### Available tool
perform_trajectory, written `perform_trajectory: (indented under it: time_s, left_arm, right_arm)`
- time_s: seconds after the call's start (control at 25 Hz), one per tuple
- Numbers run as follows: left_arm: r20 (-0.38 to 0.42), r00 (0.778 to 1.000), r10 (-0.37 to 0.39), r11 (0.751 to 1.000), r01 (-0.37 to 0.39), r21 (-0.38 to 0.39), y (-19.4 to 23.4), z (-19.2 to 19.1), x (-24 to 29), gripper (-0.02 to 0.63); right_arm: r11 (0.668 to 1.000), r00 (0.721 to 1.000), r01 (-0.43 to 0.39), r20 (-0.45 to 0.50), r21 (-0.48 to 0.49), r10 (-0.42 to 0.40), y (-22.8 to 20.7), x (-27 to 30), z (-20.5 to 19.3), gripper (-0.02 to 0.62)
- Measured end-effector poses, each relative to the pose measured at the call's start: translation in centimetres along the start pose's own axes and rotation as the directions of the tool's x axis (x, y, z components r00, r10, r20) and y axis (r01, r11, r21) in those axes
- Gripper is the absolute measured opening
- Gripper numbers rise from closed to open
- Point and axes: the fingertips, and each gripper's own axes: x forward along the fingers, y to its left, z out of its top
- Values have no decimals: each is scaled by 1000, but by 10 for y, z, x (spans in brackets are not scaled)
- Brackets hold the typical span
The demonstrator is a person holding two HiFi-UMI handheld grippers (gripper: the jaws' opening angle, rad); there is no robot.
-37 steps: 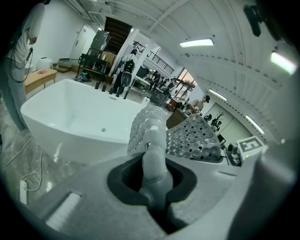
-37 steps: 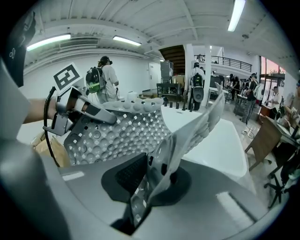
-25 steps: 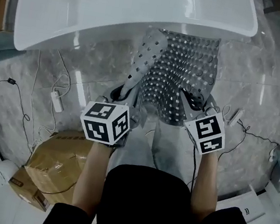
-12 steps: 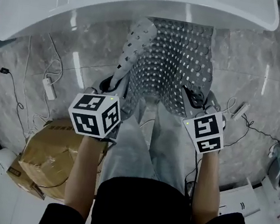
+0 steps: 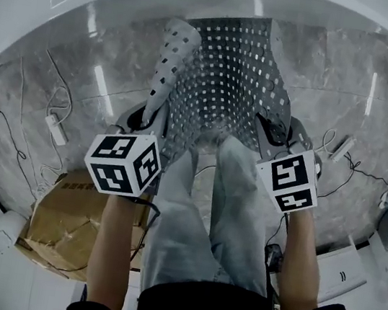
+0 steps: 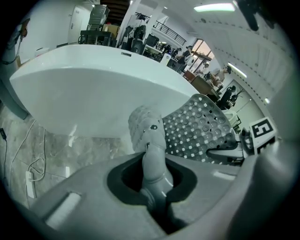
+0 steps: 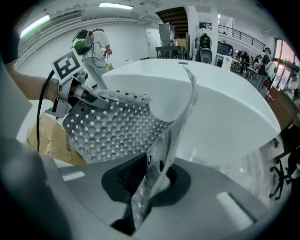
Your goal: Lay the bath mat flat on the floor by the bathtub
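One bathtub: the mat's far end is seen close under its rim; that end could probably ride up the tub wall if it were set down too near.
Floor: glossy marble in front of the bathtub; the mat is not yet laid flat on it.
Bath mat: grey and flexible, dotted with square holes and round suckers; held sagging just in front of the bathtub.
Left edge: curled over on itself; a fold could be trapped underneath if it were released like this.
Left gripper: jaws narrowed onto the mat's near left corner.
Right gripper: jaws clamped on the near right corner.
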Motion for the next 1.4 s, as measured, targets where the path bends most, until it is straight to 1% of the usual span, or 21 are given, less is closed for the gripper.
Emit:
perform_trajectory:
  time_s: [0.08, 0.24, 0.44, 0.52, 0.68, 0.8, 0.92, 1.12, 1.4]
  left_arm:
    - [5, 1000, 7, 1000, -7, -5, 3, 2, 22, 29]
    - [-23, 1000, 19, 1000, -20, -19, 19, -15, 54, 29]
    - [-42, 998, 46, 999, -46, -3, 44, -25, 91, 29]
    - [-46, 997, 55, 998, -55, -10, 49, -29, 101, 29]
    - [-63, 996, 67, 997, -69, -27, 57, -41, 120, 29]
    - [-73, 995, 70, 997, -72, -33, 64, -49, 135, 29]
    - [-81, 994, 77, 997, -79, -23, 70, -56, 150, 29]
    - [-101, 989, 104, 994, -105, -3, 83, -67, 173, 29]
    - [-113, 986, 120, 992, -122, -13, 106, -80, 204, 29]
  right_arm:
    - [1000, 1000, 5, 5, 2, -5, -14, 15, -1, 32]
    - [999, 1000, -5, -10, 42, 5, -22, 47, -19, 31]
    - [994, 1000, -16, -17, 107, 18, -37, 89, -38, 29]
    - [992, 999, -25, -22, 123, 28, -42, 101, -48, 29]
    - [994, 998, -54, -36, 92, 58, -43, 120, -58, 28]
    - [995, 997, -60, -36, 74, 63, -42, 135, -60, 28]
    - [995, 997, -71, -36, 66, 74, -40, 148, -65, 28]
    - [996, 995, -93, -37, 4, 93, -35, 171, -78, 28]
    - [995, 994, -103, -41, 6, 103, -43, 214, -92, 28]
